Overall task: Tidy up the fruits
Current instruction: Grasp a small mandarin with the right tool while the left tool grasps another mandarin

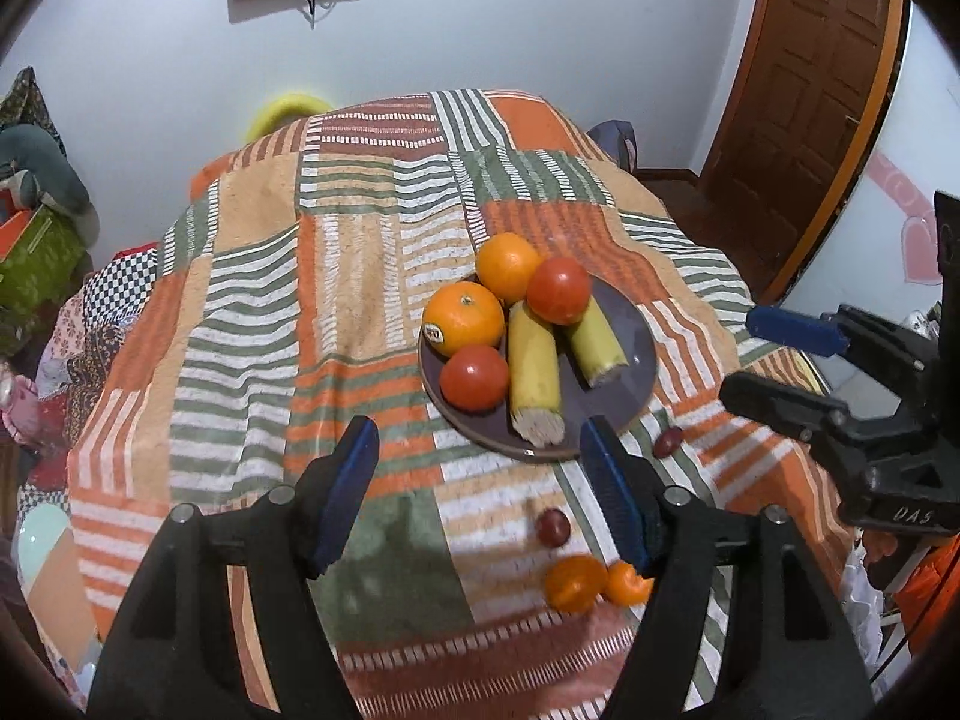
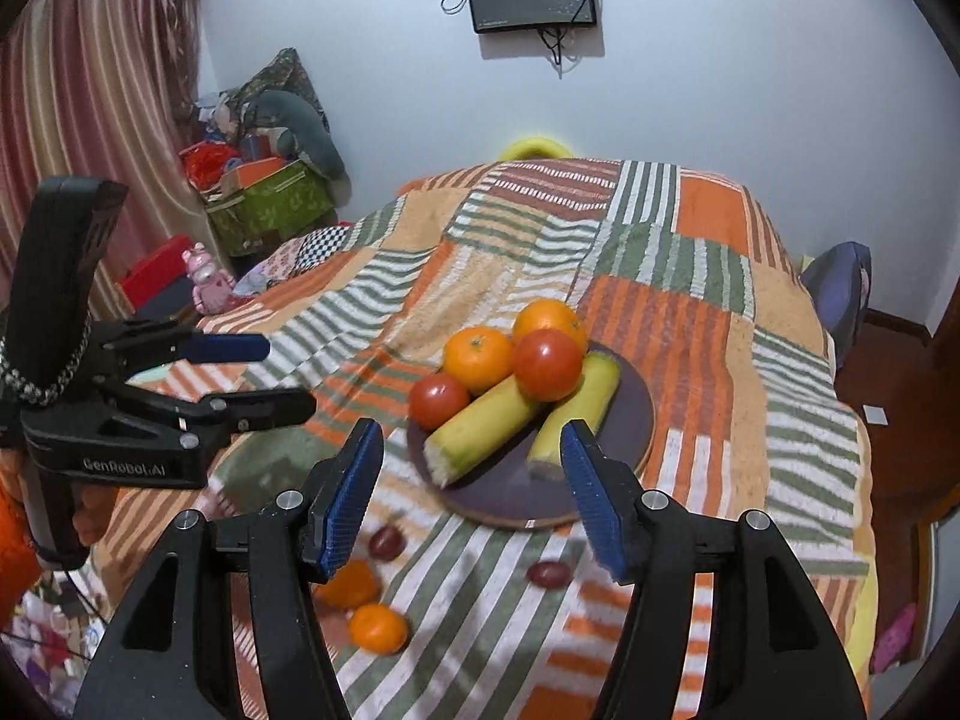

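The left gripper (image 1: pixel 480 492), jaws gaping and empty, is hovering just above the two small loose mandarins (image 1: pixel 575 583) lying below its right finger, nearer than the equally open right gripper (image 2: pixel 474 492), short of the dark round plate (image 1: pixel 639 348)

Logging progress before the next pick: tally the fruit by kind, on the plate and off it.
Large oranges on the plate: 2
Red tomatoes on the plate: 2
Cut banana pieces on the plate: 2
Small mandarins on the cloth: 2
Small dark red fruits on the cloth: 2
Total: 10, with 6 on the plate and 4 off it.
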The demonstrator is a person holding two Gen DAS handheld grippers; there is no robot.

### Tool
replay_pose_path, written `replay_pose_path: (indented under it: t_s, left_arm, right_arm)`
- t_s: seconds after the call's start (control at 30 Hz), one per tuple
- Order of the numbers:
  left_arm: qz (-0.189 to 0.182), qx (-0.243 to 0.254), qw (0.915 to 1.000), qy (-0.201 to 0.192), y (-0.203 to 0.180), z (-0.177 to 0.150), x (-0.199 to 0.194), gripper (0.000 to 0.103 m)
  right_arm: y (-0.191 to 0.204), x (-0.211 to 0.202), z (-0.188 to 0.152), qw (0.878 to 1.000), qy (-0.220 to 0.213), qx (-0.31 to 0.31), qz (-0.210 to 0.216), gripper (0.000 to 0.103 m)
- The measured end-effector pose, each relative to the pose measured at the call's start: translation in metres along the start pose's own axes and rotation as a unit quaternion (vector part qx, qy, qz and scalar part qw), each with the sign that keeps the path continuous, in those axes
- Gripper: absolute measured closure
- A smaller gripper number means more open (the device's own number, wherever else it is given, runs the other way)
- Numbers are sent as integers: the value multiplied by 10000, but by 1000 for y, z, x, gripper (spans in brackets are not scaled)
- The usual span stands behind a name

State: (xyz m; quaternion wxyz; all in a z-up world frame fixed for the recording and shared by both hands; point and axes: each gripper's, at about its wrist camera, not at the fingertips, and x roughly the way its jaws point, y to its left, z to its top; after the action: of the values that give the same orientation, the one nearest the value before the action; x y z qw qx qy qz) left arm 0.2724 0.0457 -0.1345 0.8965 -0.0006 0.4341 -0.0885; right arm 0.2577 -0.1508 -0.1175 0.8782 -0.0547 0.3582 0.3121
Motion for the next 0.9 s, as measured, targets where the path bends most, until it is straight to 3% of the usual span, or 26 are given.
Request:
replay_pose_path:
  t_s: [0.2, 0.37, 0.63, 0.9]
  left_arm:
    - [-64, -80, 9999, 36, -4, -19, -19, 32]
    - [74, 179, 9998, 13, -12, -35, -32, 32]
    - [-83, 274, 9992, 269, -12, -53, -26, 33]
    - [-294, 202, 9981, 494, -7, -66, -11, 33]
  right_arm:
    - [13, -3, -26, 9996, 254, -53, 77, 45]
    - [22, 1, -48, 9985, 518, -100, 140, 45]
    - [32, 20, -74, 9950, 923, -86, 374, 45]
    - [41, 49, -90, 9892, 1337, -115, 583, 59]
